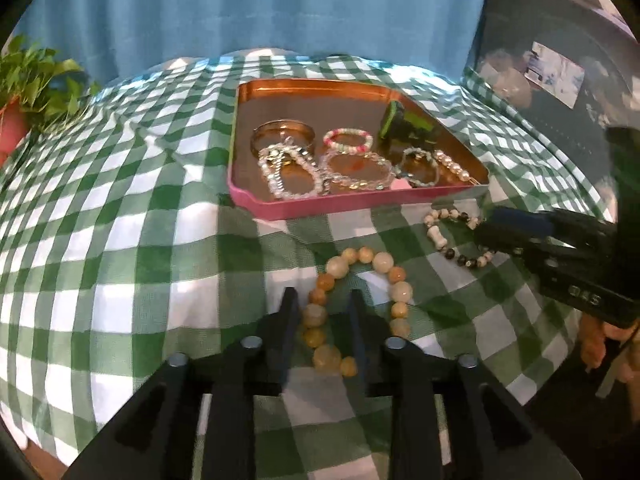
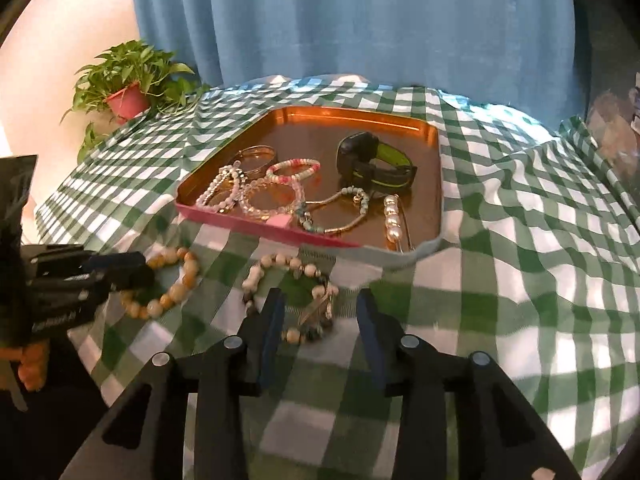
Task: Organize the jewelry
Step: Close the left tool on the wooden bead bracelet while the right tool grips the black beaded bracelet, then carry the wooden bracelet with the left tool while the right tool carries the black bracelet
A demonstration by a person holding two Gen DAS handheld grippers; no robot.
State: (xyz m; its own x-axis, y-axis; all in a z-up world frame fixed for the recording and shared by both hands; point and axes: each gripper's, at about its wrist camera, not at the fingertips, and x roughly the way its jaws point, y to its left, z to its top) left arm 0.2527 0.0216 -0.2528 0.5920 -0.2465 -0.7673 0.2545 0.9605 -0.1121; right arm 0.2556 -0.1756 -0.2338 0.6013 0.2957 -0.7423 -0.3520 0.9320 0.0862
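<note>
On the green and white checked cloth (image 2: pixel 500 216), near the front edge of the pink tray (image 2: pixel 256 229), two bracelets lie outside the tray. At the left is the yellow bead bracelet (image 1: pixel 362 304), and the left gripper (image 1: pixel 324 300) is over it with its jaws open, one finger on each side of the left part of the ring; it holds nothing. At the right is the black and white bead bracelet (image 2: pixel 296 300). The right gripper (image 2: pixel 320 304) has its jaws wide open around it and does not grip it. Inside the tray are a gold bangle (image 2: pixel 256 156), a pink and white bracelet (image 2: pixel 294 170), clear bead bracelets (image 2: pixel 266 200), a pearl pin (image 2: pixel 392 218) and a black and green watch (image 2: pixel 372 164). Far left stands a potted plant (image 2: pixel 128 80).
</note>
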